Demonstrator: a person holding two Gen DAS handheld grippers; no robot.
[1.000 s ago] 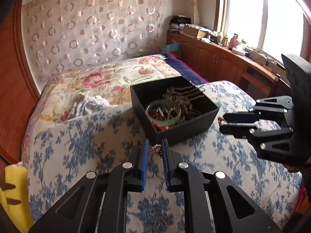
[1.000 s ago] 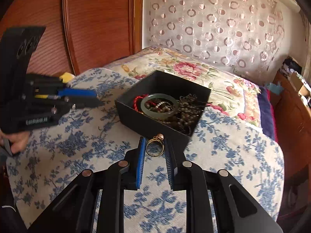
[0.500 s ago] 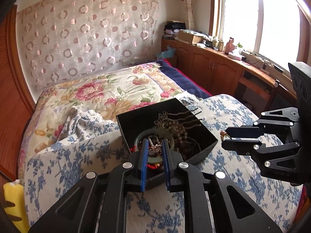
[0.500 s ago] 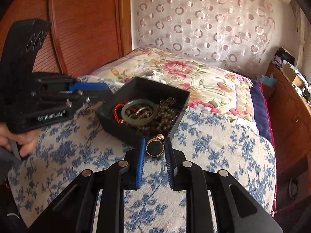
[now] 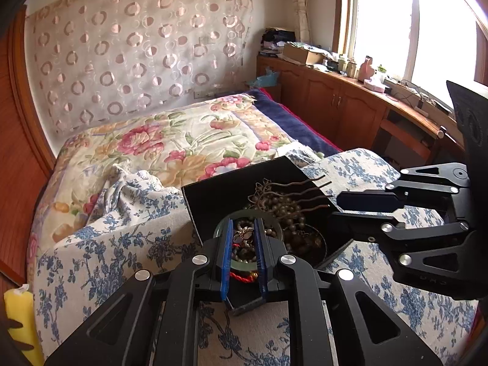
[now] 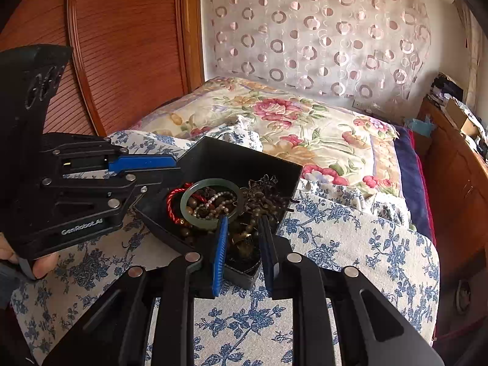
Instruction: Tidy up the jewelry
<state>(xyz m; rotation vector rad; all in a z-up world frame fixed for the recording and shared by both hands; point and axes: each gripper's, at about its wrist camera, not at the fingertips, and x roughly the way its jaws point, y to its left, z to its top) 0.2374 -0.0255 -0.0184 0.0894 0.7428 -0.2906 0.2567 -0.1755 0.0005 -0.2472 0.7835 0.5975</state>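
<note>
**Both grippers now over the box, each carrying a piece**

Finding 1. The left gripper (image 5: 243, 238) is clenched on a small ornate metal piece (image 5: 243, 234), held between its blue pads. A second ago it hung over the blue-flowered cloth (image 5: 128, 238) short of the box (image 5: 213, 192); it has since travelled forward and stands above the box's near corner, over the green bangle (image 5: 276, 228).

Finding 2. The right gripper (image 6: 242, 238) has also advanced from the cloth to the box's near edge. Earlier its gold ring with a pearl-like bead was plain between the pads. Now a gold-toned piece (image 6: 241, 242) sits between them against dark beads (image 6: 259, 210), and it reads as the same ring in the grip, though the clutter behind makes this less certain. The jaw gap is unchanged.

Finding 3. The box rests on the cloth on the bed. It already holds the bangle, a red cord (image 6: 172, 201), a pearl strand (image 6: 219, 198), brown beads and hairpins (image 5: 305, 189).

Assessment. Both pieces have been brought to the container but not yet let go. The step in hand appears to be the drop. Releasing from this position should land each piece inside; the right gripper stands close to the rim, so its piece could fall outside if let go too near the edge.
</note>
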